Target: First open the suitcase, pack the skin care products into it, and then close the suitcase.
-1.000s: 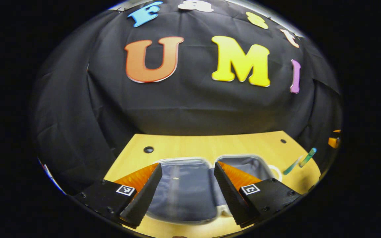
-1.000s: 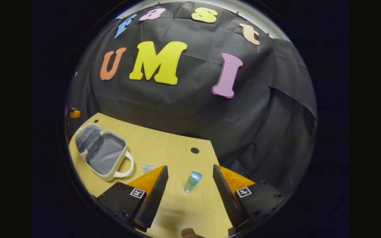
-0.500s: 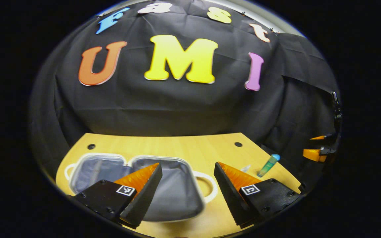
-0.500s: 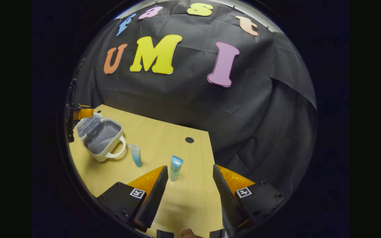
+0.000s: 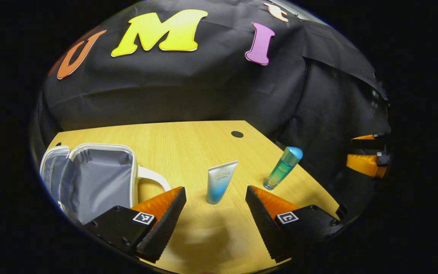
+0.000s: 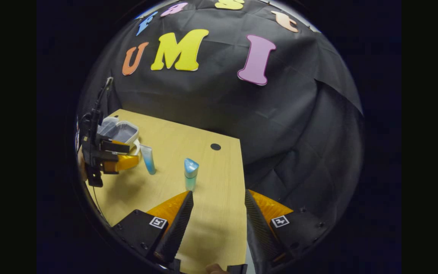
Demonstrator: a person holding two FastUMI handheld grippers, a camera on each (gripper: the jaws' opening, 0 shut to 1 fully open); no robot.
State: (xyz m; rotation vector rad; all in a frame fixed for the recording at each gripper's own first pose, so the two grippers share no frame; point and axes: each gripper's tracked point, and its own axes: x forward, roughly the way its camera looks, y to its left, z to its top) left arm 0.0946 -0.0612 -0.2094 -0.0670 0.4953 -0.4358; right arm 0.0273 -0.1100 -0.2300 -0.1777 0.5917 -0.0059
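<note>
Suitcase (image 5: 97, 179) lies open at the worktop's (image 5: 188, 140) left edge in the left gripper view, grey lining up, handle toward the middle; nothing can be seen inside it. So the opening looks done, while packing and closing are left.

Two skin care products stand on the worktop outside the case. The tube (image 5: 220, 182) stands cap down just right of the handle, near the front edge. The bottle (image 5: 283, 167), green with a blue cap, stands farther right, close to the right edge and well apart from the case. In the right gripper view the same tube (image 6: 148, 159) and bottle (image 6: 190, 173) stand between the far case and the near edge.

Left gripper (image 5: 215, 213) hangs over the front of the worktop with fingers wide apart, holding nothing, the tube straight ahead between them. Judging by that line-up, the tube is the likely first pick.

Right gripper (image 6: 217, 220) is also spread and empty, low over the near right part of the worktop, with the bottle just ahead of its left finger.
</note>
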